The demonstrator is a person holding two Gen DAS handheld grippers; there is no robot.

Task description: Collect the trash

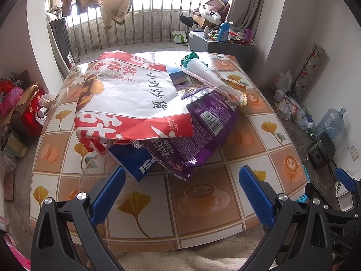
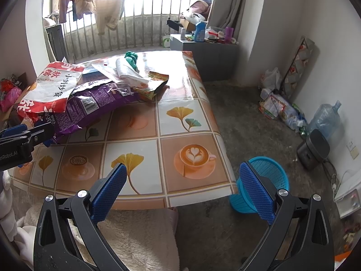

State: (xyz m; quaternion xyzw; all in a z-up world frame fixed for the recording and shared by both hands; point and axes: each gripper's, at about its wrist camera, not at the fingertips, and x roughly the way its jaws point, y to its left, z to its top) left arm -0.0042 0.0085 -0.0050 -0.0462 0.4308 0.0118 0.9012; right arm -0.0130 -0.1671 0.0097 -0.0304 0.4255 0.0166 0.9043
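Both grippers gape wide and empty, left gripper just short of the purple snack bag ahead: pinch its near edge squarely.

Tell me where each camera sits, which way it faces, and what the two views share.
Left wrist: on the left tool, open, aimed across the table at the wrapper pile; the right tool's blue tip shows at its right edge.
Right wrist: on the right tool, open, over the table's near right corner and the blue basket; the left tool shows at left.
Shared: table, pile, window railing.
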